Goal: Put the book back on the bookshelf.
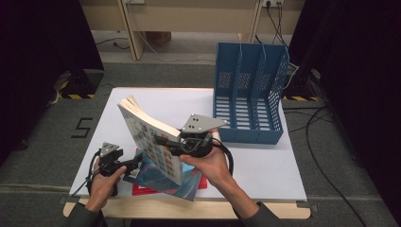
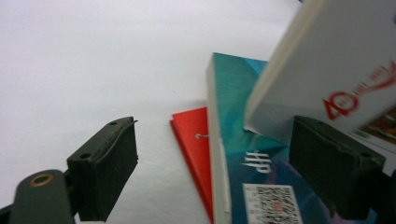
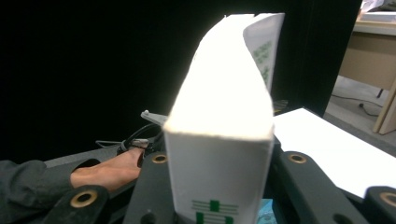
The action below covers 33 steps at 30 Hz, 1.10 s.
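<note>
Little writing can be read: the white book (image 2: 336, 60) shows a red "40" with blurred red letters beside it on its cover in the left gripper view, and green bar marks on its spine in the right gripper view; the teal book (image 2: 243, 140) carries slanted white lettering and a square code label near its lower edge; the floor left of the table (image 1: 265, 161) bears a black "5". The right claw (image 1: 163, 142) has its jaws pressed on either side of the white book's spine, gripping it firmly and holding it tilted up on its lower edge above the flat books, with its picture-covered face towards the person. The left claw (image 2: 215, 172) stands wide open and holds nothing; one jaw hangs over bare table, while the other sits at the white book's lower corner, and I cannot tell whether it touches. There are three books: the white one raised, and the teal one lying flat on a red one (image 2: 194, 140) at the table's near edge. One blue file rack (image 1: 248, 94) with three slots stands at the far right of the table, well apart from the books. Two claws are in view, one in each hand.
</note>
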Tool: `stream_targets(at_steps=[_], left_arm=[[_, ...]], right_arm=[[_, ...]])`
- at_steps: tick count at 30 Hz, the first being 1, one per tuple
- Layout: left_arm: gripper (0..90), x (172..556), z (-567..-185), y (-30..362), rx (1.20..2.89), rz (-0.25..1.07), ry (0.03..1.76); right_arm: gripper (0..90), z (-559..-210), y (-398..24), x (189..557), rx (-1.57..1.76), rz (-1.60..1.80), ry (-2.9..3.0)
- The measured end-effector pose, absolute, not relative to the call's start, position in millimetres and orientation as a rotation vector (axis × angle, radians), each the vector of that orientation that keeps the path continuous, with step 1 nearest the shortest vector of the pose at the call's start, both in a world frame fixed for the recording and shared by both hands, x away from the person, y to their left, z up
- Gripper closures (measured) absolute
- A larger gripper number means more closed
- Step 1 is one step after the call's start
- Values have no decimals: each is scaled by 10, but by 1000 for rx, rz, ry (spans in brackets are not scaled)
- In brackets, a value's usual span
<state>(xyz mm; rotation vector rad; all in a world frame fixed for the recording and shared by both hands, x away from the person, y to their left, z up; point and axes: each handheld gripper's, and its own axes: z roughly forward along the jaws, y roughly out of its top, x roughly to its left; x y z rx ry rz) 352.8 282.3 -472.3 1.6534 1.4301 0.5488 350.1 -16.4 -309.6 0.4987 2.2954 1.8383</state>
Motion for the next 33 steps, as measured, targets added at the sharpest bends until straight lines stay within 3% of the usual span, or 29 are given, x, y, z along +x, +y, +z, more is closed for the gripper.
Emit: stream_targets(at_steps=[17, 24, 33], left_arm=[[147, 3713, -4832, 3242, 1533, 601, 1584], [147, 3771, -4919, 3284, 1576, 570, 1621], [129, 3803, -5036, 3179, 1817, 681, 1583]], right_arm=[[712, -3103, -274, 3846, 656, 2027, 2374], [712, -3082, -288, 3996, 736, 2043, 2381], [707, -3008, -367, 4197, 831, 2020, 2335]])
